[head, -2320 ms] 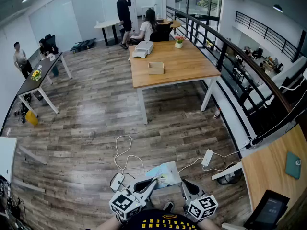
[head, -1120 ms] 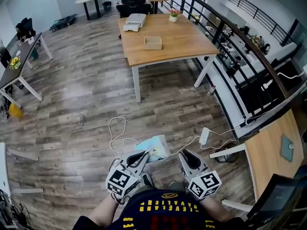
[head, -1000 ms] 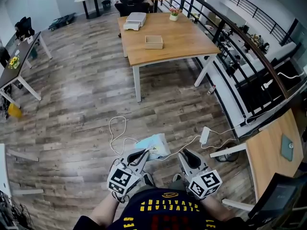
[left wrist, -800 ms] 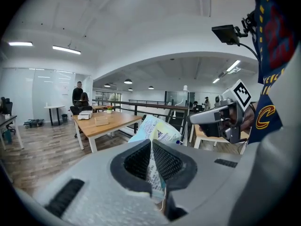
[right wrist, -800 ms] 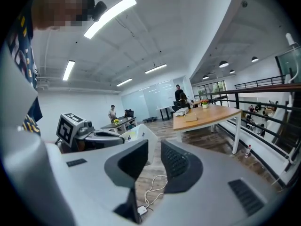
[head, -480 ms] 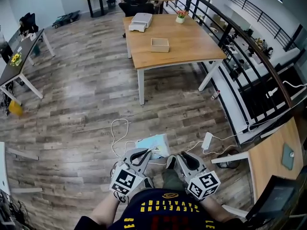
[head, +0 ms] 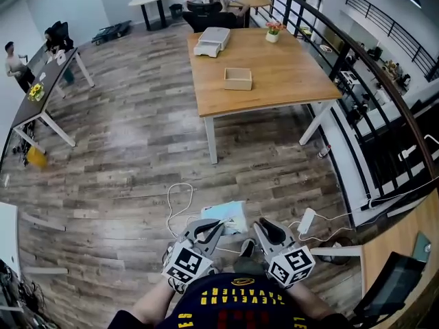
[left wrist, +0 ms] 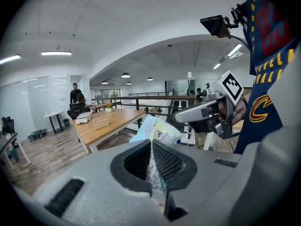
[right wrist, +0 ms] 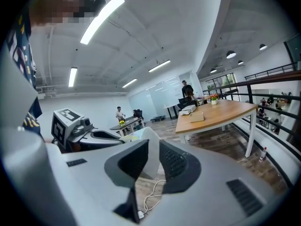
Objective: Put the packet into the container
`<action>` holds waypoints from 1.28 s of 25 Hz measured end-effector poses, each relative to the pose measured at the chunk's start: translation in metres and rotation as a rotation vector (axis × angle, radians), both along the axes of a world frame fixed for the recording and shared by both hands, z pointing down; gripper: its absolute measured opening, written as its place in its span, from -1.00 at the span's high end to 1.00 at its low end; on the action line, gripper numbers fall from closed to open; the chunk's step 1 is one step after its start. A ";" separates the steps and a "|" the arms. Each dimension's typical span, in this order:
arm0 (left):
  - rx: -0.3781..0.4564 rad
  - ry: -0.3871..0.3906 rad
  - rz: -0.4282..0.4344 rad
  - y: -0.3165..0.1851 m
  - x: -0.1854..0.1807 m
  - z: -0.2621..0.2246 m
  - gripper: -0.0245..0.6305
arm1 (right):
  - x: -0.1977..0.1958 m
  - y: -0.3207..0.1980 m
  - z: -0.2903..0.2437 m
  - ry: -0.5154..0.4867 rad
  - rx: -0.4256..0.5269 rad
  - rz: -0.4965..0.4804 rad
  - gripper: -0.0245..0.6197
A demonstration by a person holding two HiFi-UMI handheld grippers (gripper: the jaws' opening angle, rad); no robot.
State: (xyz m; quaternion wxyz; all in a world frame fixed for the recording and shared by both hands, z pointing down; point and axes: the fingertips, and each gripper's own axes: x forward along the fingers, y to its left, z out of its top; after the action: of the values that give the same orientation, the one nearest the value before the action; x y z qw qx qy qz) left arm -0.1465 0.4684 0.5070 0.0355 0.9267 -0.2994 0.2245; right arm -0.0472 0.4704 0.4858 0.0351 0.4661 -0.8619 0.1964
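A light blue and white packet (head: 226,216) sticks out forward from my left gripper (head: 214,226), which is shut on its near edge. In the left gripper view the packet (left wrist: 157,131) stands upright, pinched between the pads. My right gripper (head: 263,228) hangs beside it to the right, jaws a little apart, nothing between them. In the right gripper view (right wrist: 153,147) the packet (right wrist: 141,136) shows beyond the gap. The container, a small shallow tan box (head: 238,79), sits on a wooden table (head: 288,81) far ahead, also visible as the box (left wrist: 100,123) and the box (right wrist: 196,117).
A white machine (head: 211,41) and a flower pot (head: 273,28) also stand on that table. A white cable (head: 180,197) and a power strip (head: 306,221) lie on the wood floor by my feet. A black railing (head: 357,67) runs along the right. A dark desk (head: 48,94) stands at left.
The view has shifted: the table with the box now sits lower and further right. My left gripper still holds the packet, and the right gripper stays beside it.
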 end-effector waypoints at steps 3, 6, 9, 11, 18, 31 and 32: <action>0.007 -0.033 -0.007 -0.027 0.024 -0.005 0.88 | 0.017 -0.028 -0.004 -0.011 0.001 -0.026 0.68; 0.015 -0.065 -0.021 -0.050 0.046 -0.004 0.88 | 0.036 -0.052 -0.005 -0.022 0.006 -0.050 0.68; 0.023 -0.085 -0.025 -0.068 0.065 -0.006 0.88 | 0.053 -0.072 -0.006 -0.026 0.008 -0.064 0.68; 0.026 -0.098 -0.025 -0.078 0.075 -0.007 0.88 | 0.061 -0.083 -0.008 0.012 0.029 -0.078 0.68; 0.021 -0.144 -0.010 -0.104 0.098 0.002 0.88 | 0.067 -0.112 -0.013 0.138 0.122 -0.138 0.68; 0.007 -0.143 0.063 -0.212 0.107 0.018 0.88 | 0.074 -0.217 0.003 0.164 0.071 -0.100 0.68; 0.008 -0.141 0.071 -0.223 0.105 0.017 0.88 | 0.072 -0.228 0.002 0.165 0.068 -0.096 0.68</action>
State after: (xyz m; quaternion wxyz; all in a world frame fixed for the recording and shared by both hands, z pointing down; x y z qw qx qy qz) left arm -0.0416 0.2451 0.5240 0.0026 0.9188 -0.2690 0.2890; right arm 0.0247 0.2420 0.4879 0.0994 0.4399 -0.8836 0.1261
